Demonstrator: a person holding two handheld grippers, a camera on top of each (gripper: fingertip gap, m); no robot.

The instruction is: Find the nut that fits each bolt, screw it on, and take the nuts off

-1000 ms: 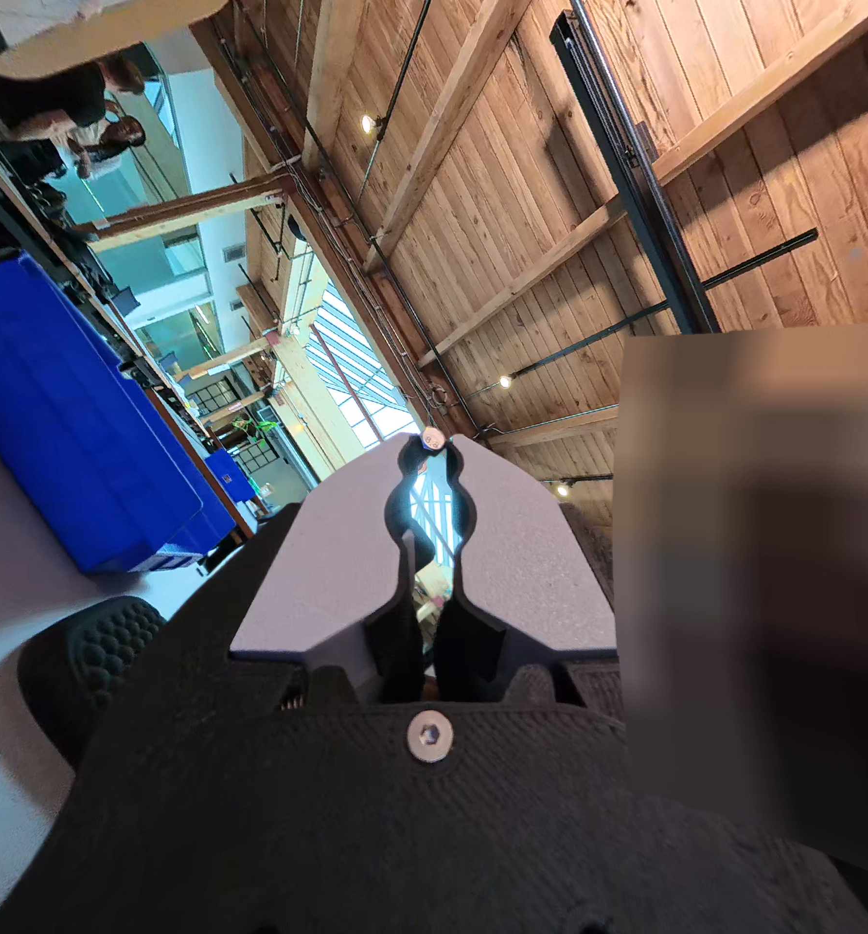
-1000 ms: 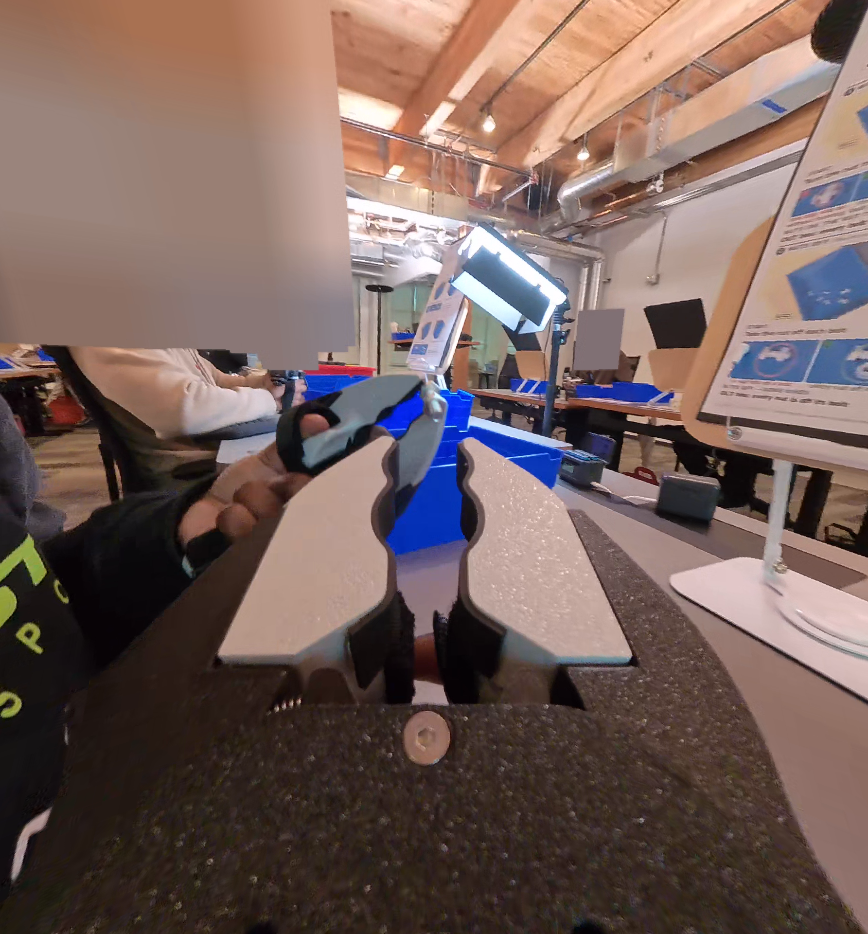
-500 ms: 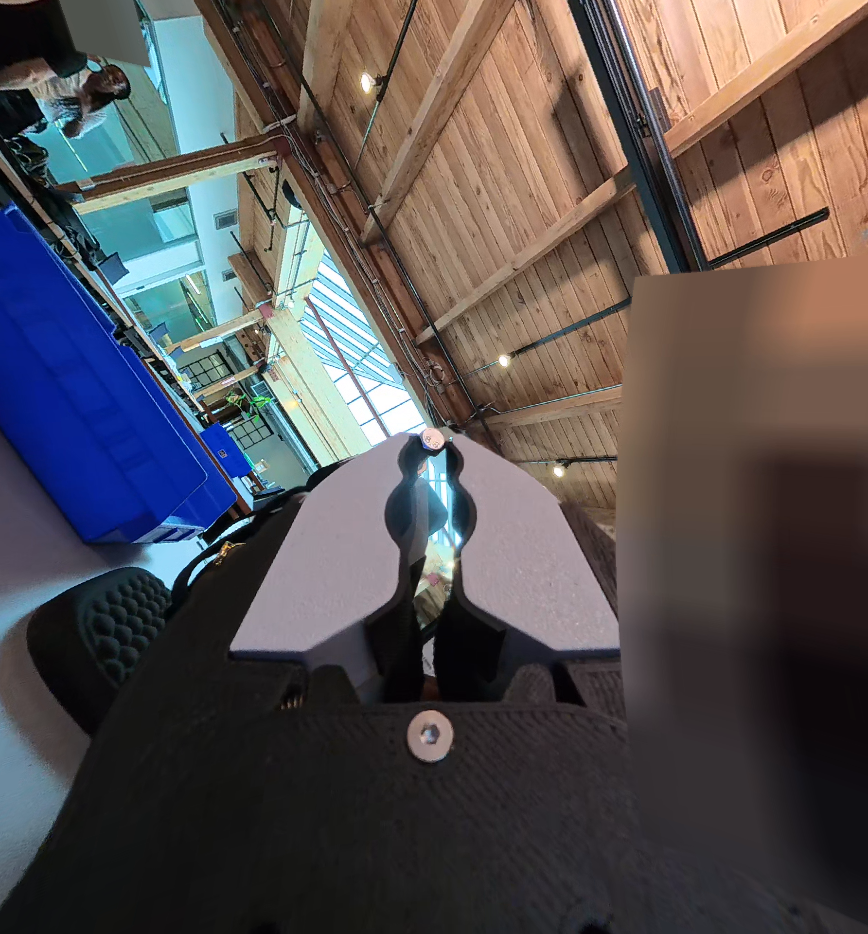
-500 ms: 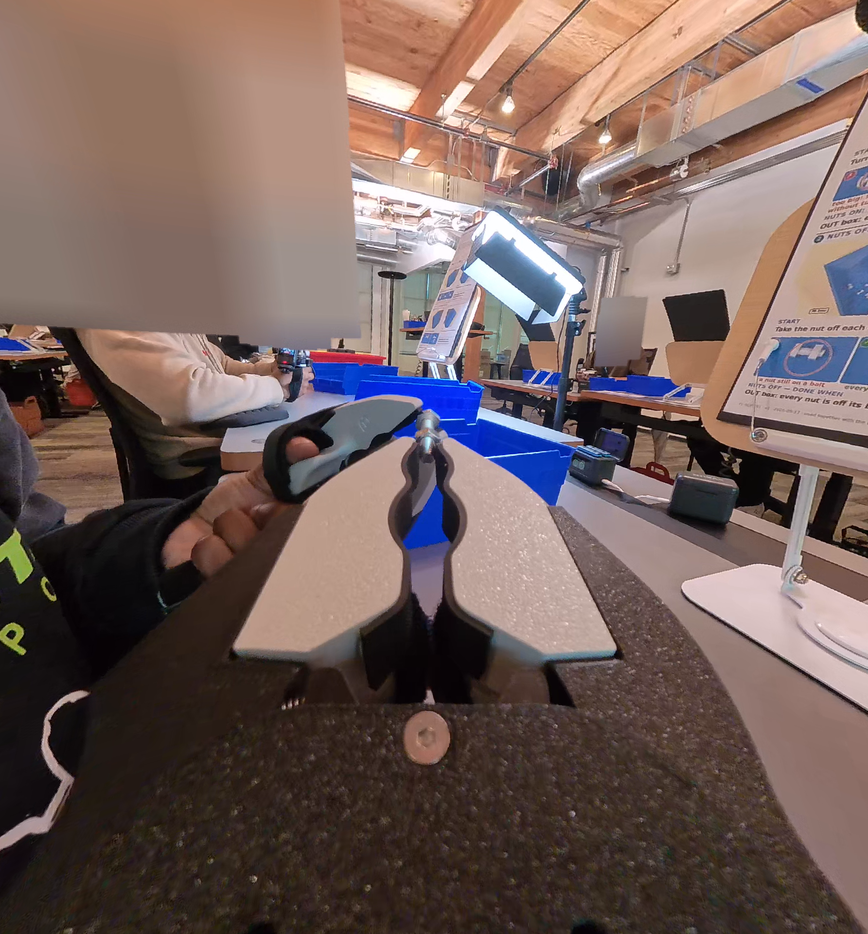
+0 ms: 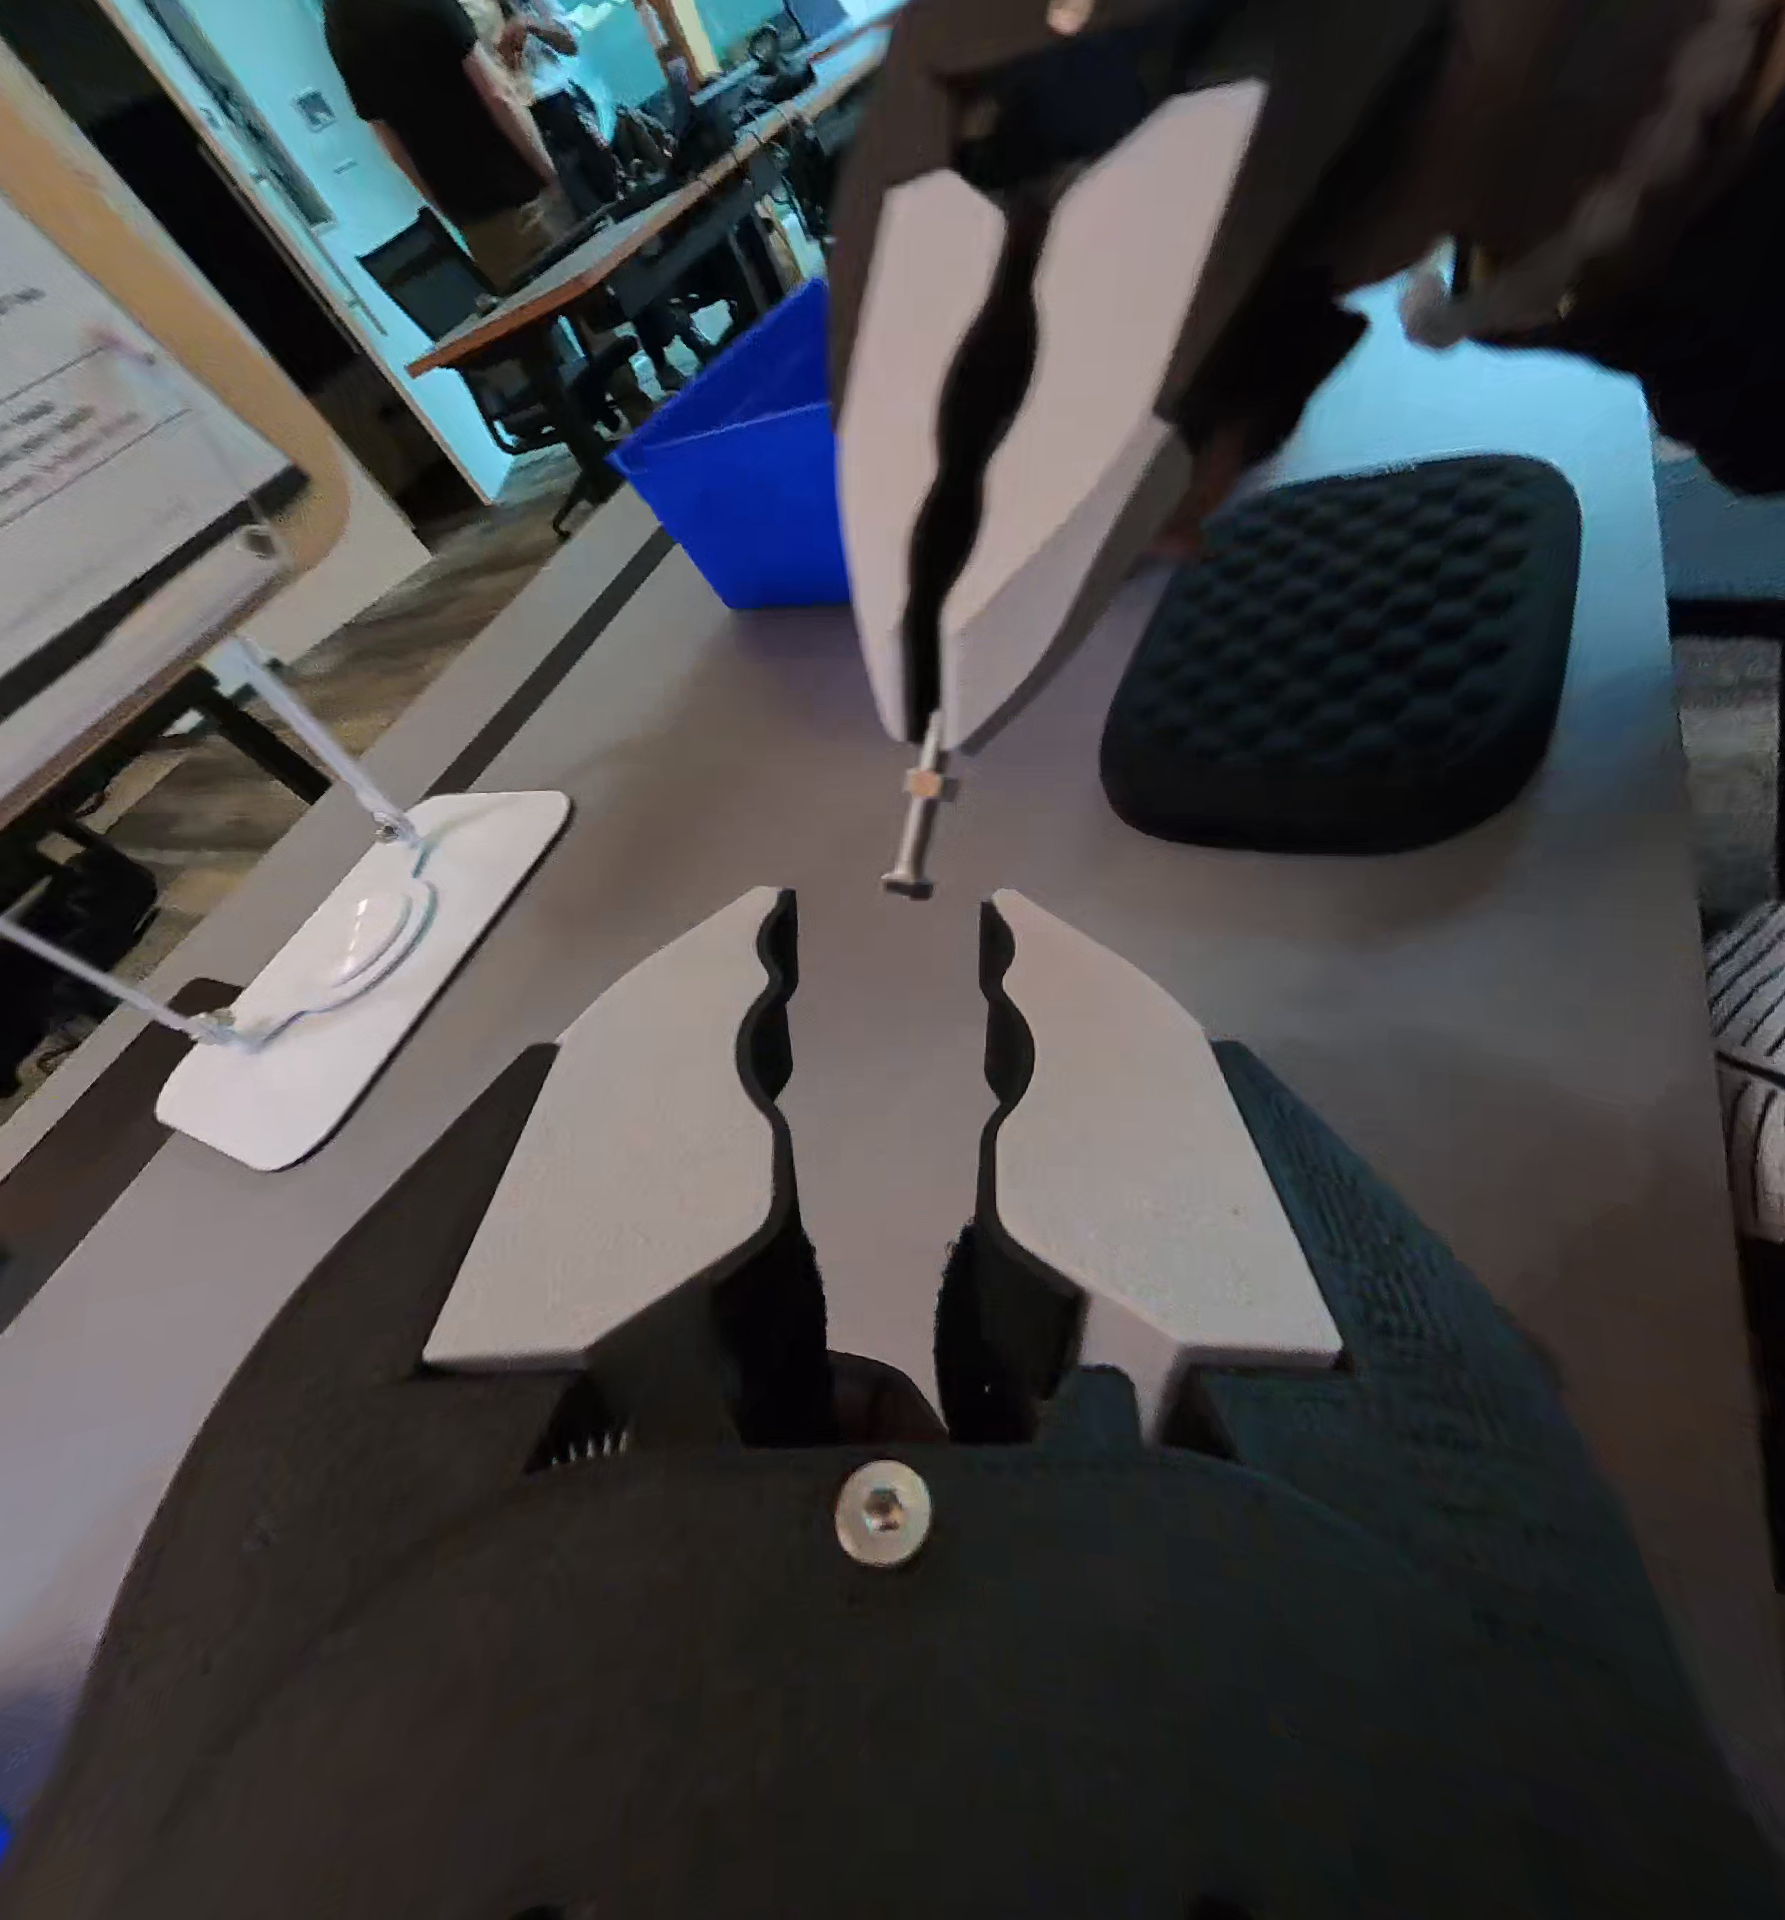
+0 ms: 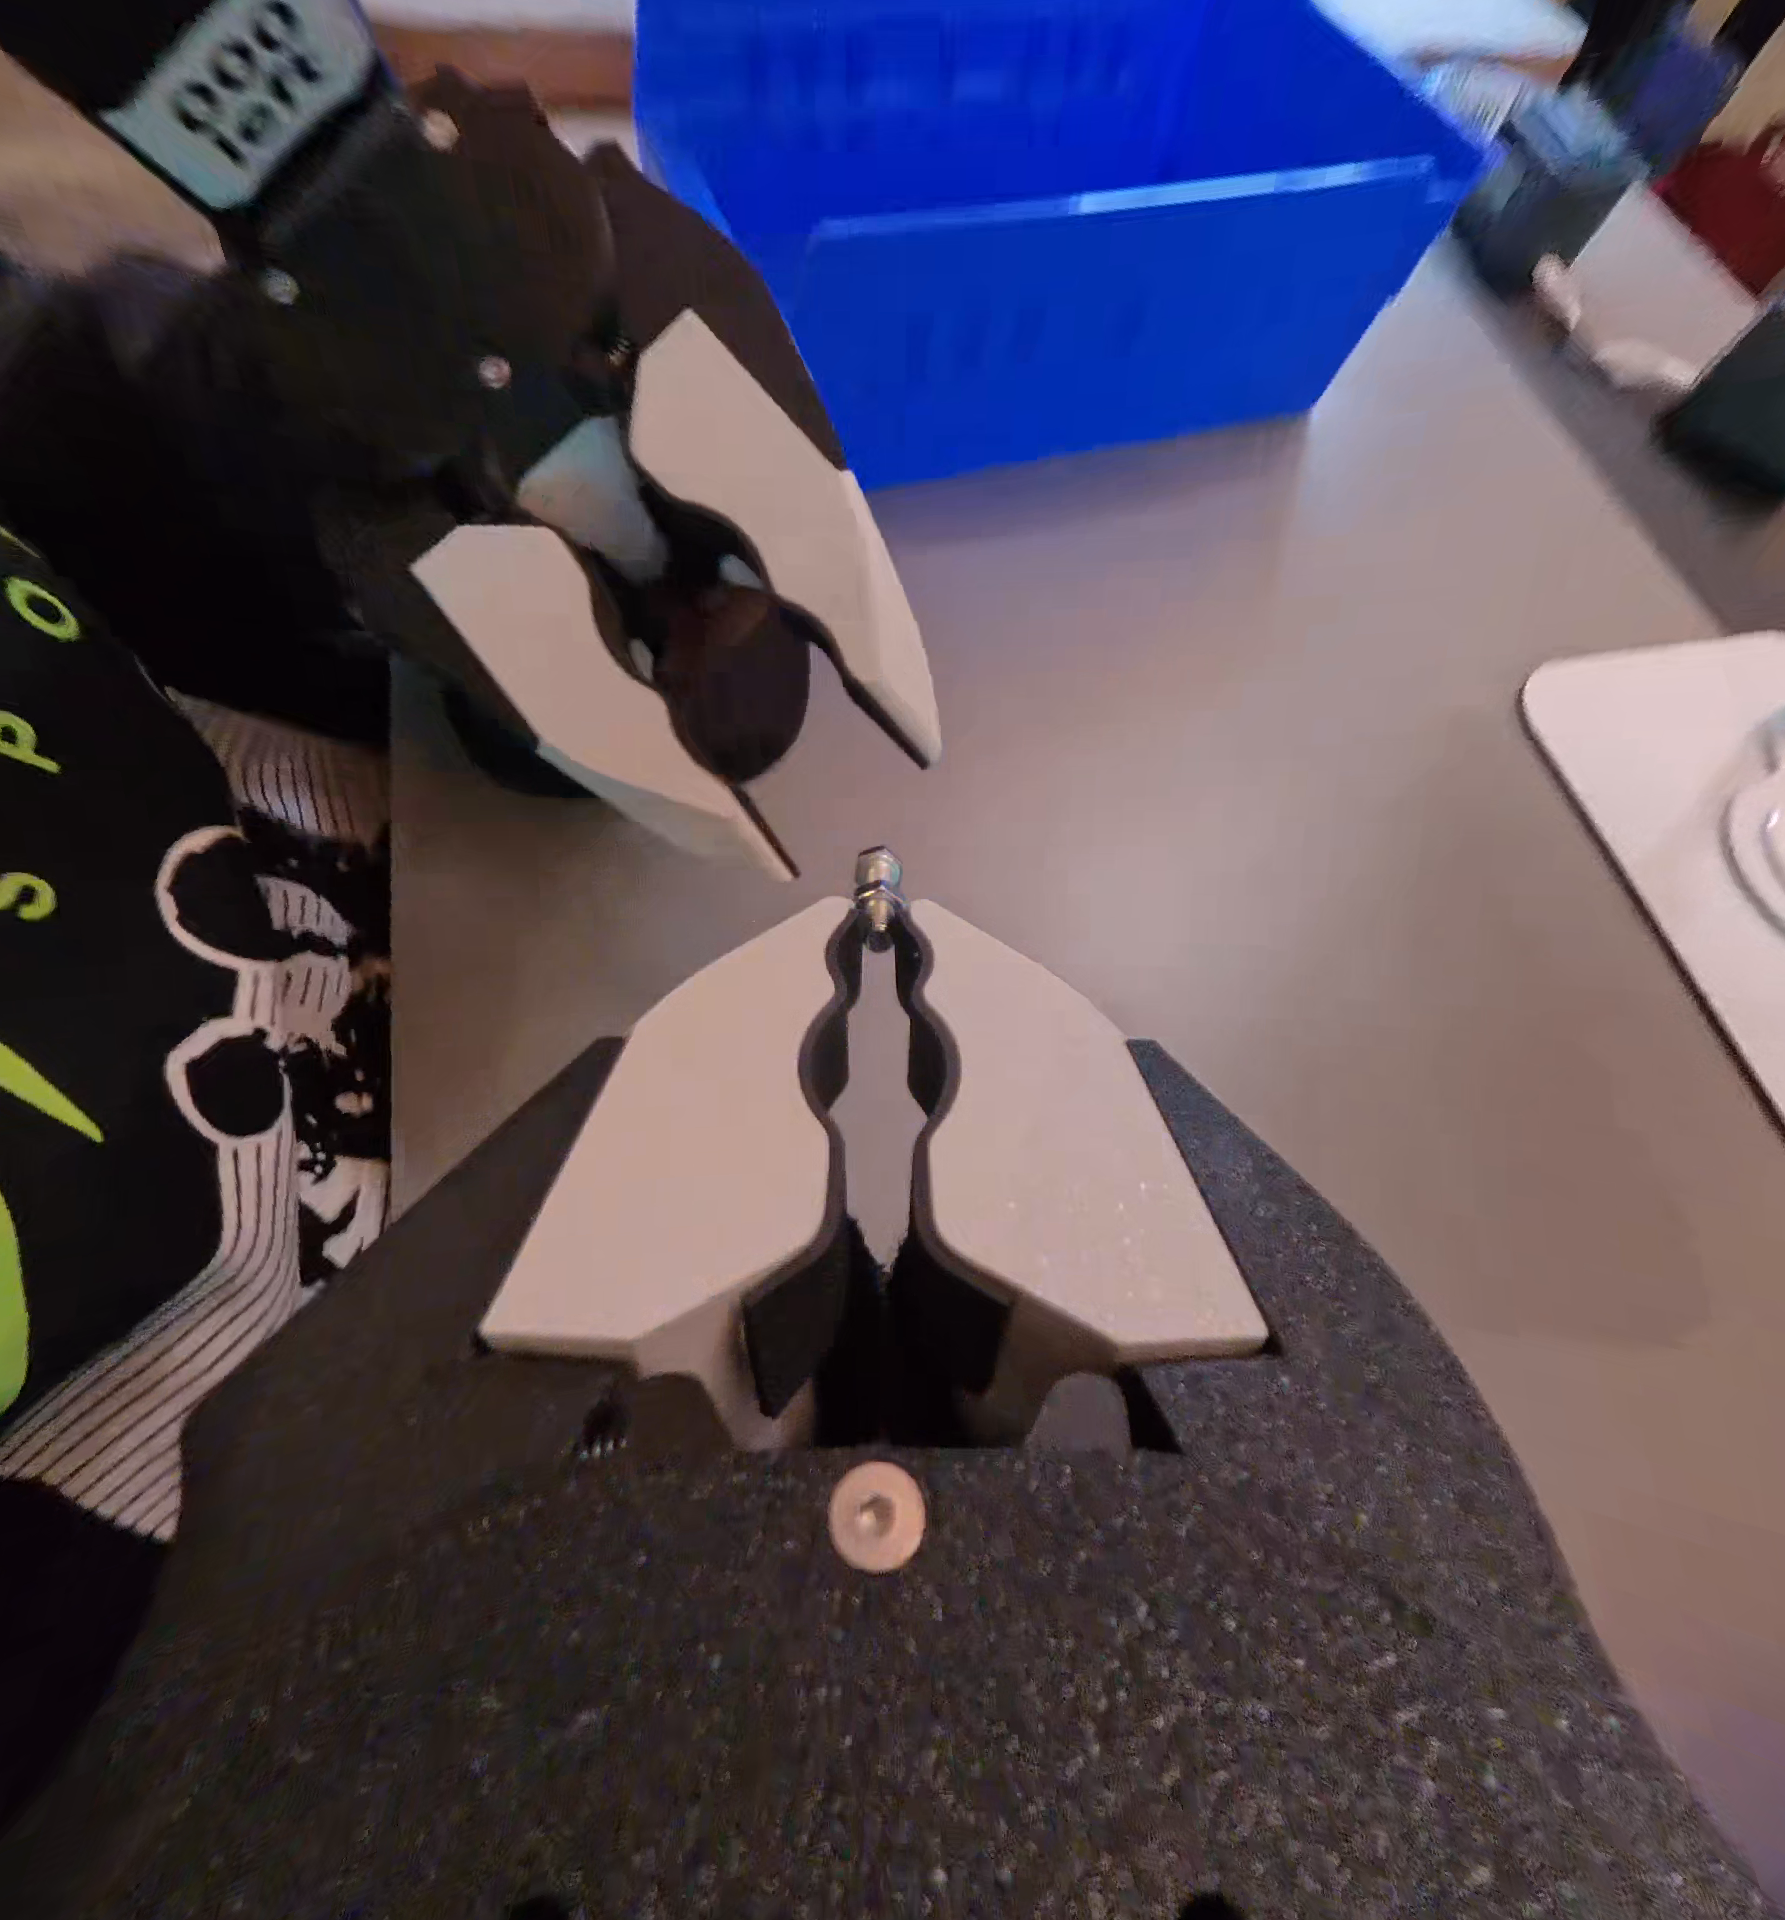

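Observation:
A small silver bolt (image 6: 875, 885) with a nut (image 6: 883, 891) threaded on it sticks out of the tips of my right gripper (image 6: 877, 916), which is shut on its threaded end. In the left wrist view the same bolt (image 5: 914, 831) hangs head-down from the right gripper (image 5: 924, 732), with the nut (image 5: 927, 784) partway along the shank. My left gripper (image 5: 886, 914) is open and empty, its tips just short of the bolt head. It also shows in the right wrist view (image 6: 857, 816), jaws apart, close to the bolt.
A blue bin (image 5: 753, 468) (image 6: 1075, 260) stands at the far side of the grey table (image 5: 1283, 987). A black textured mat (image 5: 1345, 655) lies to the right. A white stand base (image 5: 368, 966) (image 6: 1677, 831) carries a sign board (image 5: 36, 416). A person's patterned clothing (image 6: 88, 935) is at the left. Only a small space, under 4 cm, lies between the two pairs of fingers.
My right gripper shut on the bolt. My left gripper let go and opened. Both grippers tipped down from the ceiling and room toward the table.

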